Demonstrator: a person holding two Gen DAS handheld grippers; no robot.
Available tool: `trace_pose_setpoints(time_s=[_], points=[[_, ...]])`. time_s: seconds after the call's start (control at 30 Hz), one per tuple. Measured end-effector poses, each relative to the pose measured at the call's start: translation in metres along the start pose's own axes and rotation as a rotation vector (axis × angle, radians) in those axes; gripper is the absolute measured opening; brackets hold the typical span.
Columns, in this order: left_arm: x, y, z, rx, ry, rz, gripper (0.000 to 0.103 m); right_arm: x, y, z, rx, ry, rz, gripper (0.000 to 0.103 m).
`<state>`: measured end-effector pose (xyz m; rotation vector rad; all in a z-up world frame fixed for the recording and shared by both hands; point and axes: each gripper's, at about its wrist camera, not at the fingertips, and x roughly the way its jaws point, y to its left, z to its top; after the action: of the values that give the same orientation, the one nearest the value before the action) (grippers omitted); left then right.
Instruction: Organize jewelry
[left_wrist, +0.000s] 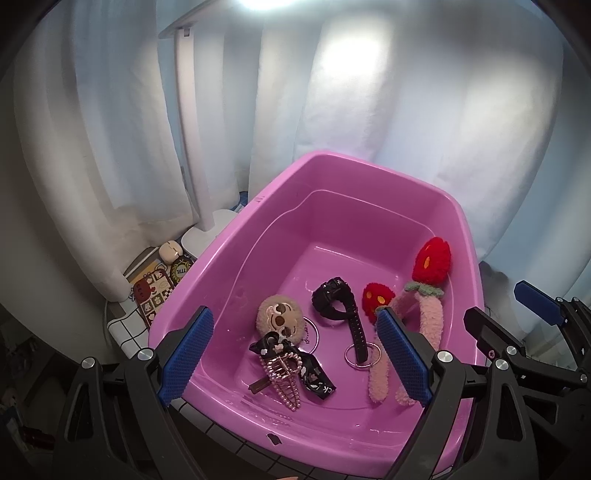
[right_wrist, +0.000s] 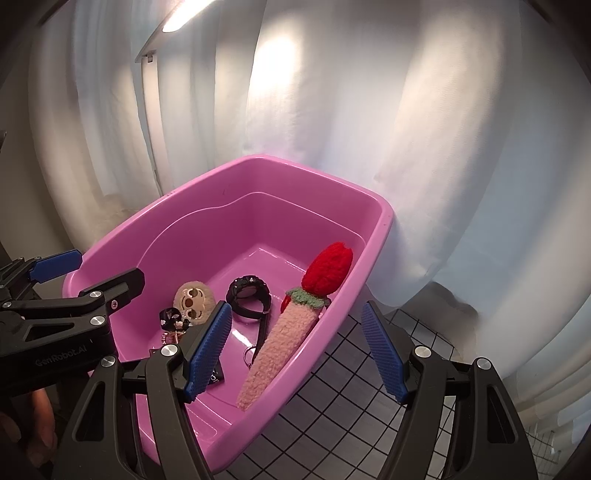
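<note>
A pink plastic tub (left_wrist: 236, 236) (right_wrist: 207, 184) holds the jewelry. Inside lie a black watch (left_wrist: 338, 302) (right_wrist: 249, 293), a plush sloth charm (left_wrist: 280, 315) (right_wrist: 194, 297), a pearl hair clip (left_wrist: 284, 376) with a black ribbon bow (left_wrist: 314, 373), silver rings (left_wrist: 364, 356) and a fluffy pink headband with red strawberries (left_wrist: 430, 266) (right_wrist: 280, 339). My left gripper (left_wrist: 295, 354) is open and empty above the tub's near part. My right gripper (right_wrist: 301, 350) is open and empty over the tub's right rim; it also shows in the left wrist view (left_wrist: 509, 310).
White curtains (left_wrist: 406, 110) hang close behind the tub. A white lamp (left_wrist: 207, 225) stands at the left, with small cards and a case (left_wrist: 159, 280) by its base. The table has a black grid cloth (right_wrist: 351, 413).
</note>
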<state>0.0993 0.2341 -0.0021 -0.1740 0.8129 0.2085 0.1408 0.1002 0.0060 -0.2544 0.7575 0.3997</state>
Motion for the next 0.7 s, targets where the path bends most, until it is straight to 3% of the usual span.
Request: trace_pose_setpoints(time_s=[0.7], points=[[0.0053,0.0028,0.0003,0.005,0.005,-0.008,0.089,0.0047,-0.0014,0.0007,0.013,0.005,0.003,0.069]])
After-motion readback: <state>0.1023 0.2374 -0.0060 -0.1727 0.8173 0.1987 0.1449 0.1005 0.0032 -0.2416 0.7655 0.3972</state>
